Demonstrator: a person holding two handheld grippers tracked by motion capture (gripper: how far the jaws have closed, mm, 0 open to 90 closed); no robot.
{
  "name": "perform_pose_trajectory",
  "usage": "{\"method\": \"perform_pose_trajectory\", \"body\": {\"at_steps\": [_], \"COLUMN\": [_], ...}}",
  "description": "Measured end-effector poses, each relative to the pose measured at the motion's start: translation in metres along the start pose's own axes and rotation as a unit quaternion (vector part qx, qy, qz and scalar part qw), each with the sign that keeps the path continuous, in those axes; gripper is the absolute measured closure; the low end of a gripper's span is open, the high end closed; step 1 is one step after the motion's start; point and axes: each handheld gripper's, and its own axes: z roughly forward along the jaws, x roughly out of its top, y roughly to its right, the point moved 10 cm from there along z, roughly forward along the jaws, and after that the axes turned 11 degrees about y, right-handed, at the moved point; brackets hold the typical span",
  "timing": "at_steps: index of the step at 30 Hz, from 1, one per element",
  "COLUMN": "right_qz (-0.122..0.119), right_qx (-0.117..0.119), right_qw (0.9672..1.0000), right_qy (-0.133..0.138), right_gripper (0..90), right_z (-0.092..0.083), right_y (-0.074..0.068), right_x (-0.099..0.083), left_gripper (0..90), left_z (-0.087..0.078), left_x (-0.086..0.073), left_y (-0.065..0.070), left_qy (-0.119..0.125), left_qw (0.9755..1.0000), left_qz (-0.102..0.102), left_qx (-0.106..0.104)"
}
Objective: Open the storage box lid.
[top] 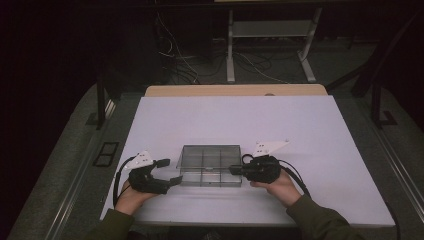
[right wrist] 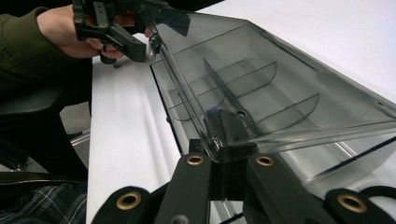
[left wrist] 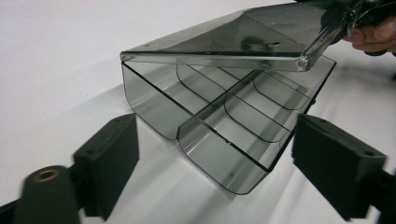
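Right tongs pinch the front edge of the lid, raised slightly above the smoked plastic box. Left tongs stand spread beside the box's end, clear of it, on the white counter.

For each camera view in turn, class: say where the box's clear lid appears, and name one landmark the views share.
High view: lid at centre, over the smoky compartment box.
Left gripper view: lid across the top, raised.
Right gripper view: lid from centre to right, its edge clamped by the right gripper.
Shared landmark: the box's curved dividers.
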Motion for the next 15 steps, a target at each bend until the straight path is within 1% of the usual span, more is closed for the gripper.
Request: {"method": "perform_pose_trajectory", "body": {"at_steps": [2,6,8,12,15], "right_qz": [0.0,0.0,-0.002,-0.003,-0.004], "right_qx": [0.001,0.002,0.002,0.003,0.002], "right_qw": [1.0,1.0,1.0,1.0,0.9999], "right_qy": [0.0,0.0,0.002,0.008,0.015], "right_gripper": [89.2,89.2,89.2,89.2,89.2], "right_z": [0.0,0.0,0.0,-0.001,-0.001], "right_y": [0.001,0.0,0.001,0.003,0.004], "right_x": [0.0,0.002,0.004,0.01,0.016], "left_gripper": [9.3,4.0,2.9,2.5,2.0], "left_z": [0.001,0.002,0.002,0.001,0.002], "left_x": [0.0,-0.002,-0.002,-0.002,-0.002], "left_y": [-0.001,-0.002,-0.003,-0.004,-0.004], "left_qy": [-0.003,-0.006,-0.007,-0.008,-0.006], "left_qw": [1.0,0.9999,0.9999,0.9997,0.9997], "left_qz": [0.002,-0.003,-0.004,0.0,0.0], "left_qx": [0.005,0.011,0.015,0.021,0.022]}}
